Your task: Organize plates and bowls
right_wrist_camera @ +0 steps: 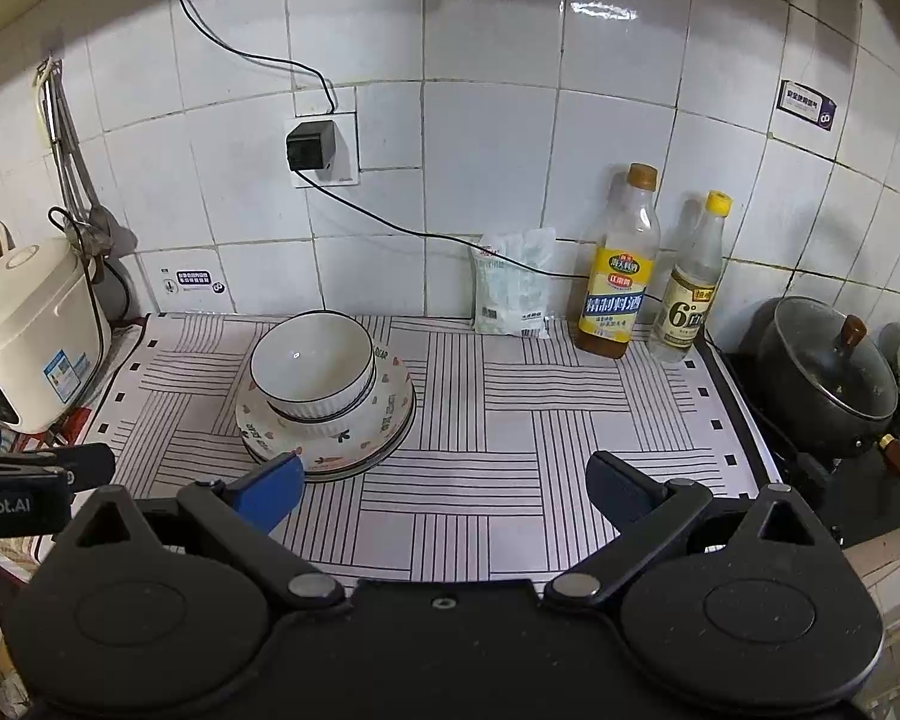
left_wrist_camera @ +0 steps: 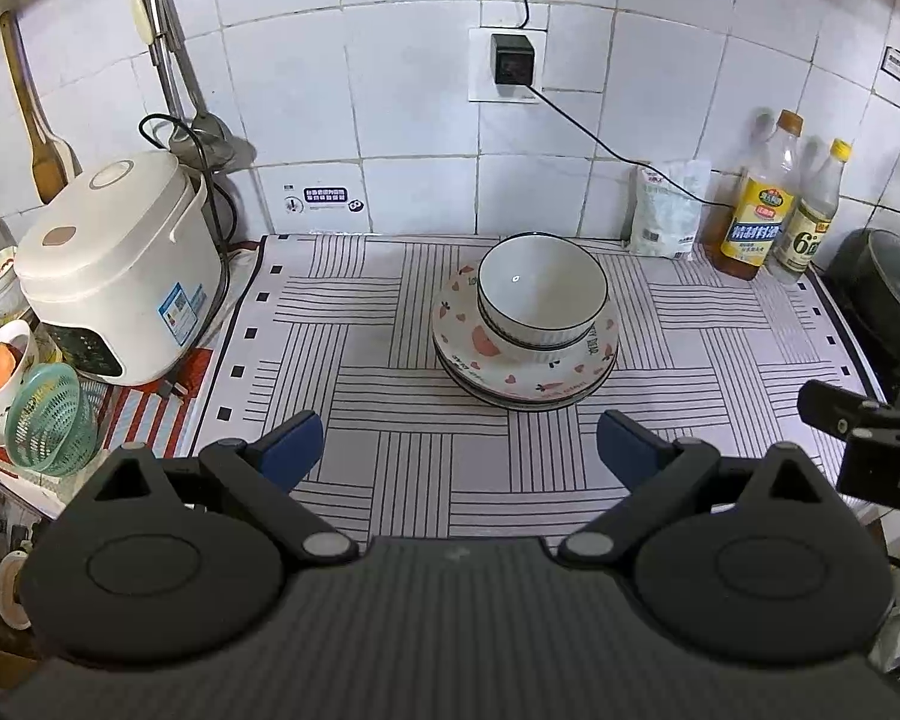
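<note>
One white ribbed bowl (left_wrist_camera: 542, 294) sits atop stacked patterned plates (left_wrist_camera: 525, 360), mid-frame; two bottles upper right. Left gripper (left_wrist_camera: 459, 450) and right gripper (right_wrist_camera: 444, 489) gape wide, holding nothing.

Stacked tableware on a striped countertop mat (right_wrist_camera: 510, 420).
White ribbed bowl (right_wrist_camera: 312, 369) sits on patterned plates (right_wrist_camera: 330, 426); right gripper (right_wrist_camera: 444, 483) hovers near, jaws spread, empty.

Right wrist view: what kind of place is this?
Most likely a home kitchen counter: rice cooker at left, two condiment bottles against the tiled wall, lidded pot at right.
</note>
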The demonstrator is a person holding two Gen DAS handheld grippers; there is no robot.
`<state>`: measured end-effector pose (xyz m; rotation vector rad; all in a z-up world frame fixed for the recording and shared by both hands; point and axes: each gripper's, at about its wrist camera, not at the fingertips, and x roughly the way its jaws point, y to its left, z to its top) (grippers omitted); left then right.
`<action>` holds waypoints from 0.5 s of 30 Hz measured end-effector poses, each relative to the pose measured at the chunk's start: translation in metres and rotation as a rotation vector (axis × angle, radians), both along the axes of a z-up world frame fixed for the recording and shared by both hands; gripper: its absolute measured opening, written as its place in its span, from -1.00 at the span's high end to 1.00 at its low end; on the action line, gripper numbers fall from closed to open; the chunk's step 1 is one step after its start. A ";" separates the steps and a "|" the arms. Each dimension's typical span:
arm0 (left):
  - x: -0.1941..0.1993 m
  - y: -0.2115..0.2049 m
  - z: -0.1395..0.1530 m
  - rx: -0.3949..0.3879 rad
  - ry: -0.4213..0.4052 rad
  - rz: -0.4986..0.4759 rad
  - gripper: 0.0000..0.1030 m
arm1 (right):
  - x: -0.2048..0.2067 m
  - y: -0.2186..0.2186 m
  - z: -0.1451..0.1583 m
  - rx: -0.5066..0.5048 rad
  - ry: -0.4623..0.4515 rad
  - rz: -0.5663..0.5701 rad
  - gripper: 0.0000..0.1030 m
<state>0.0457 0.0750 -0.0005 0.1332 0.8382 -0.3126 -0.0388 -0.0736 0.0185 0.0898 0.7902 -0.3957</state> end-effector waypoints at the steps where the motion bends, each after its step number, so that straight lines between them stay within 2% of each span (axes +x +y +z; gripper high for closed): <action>1: 0.001 0.000 0.000 -0.002 0.001 0.001 -0.92 | 0.000 0.000 0.000 0.000 0.002 -0.002 -0.98; 15: 0.006 0.004 -0.005 -0.010 0.009 0.010 -0.92 | 0.006 -0.007 -0.006 0.005 0.022 -0.044 -0.98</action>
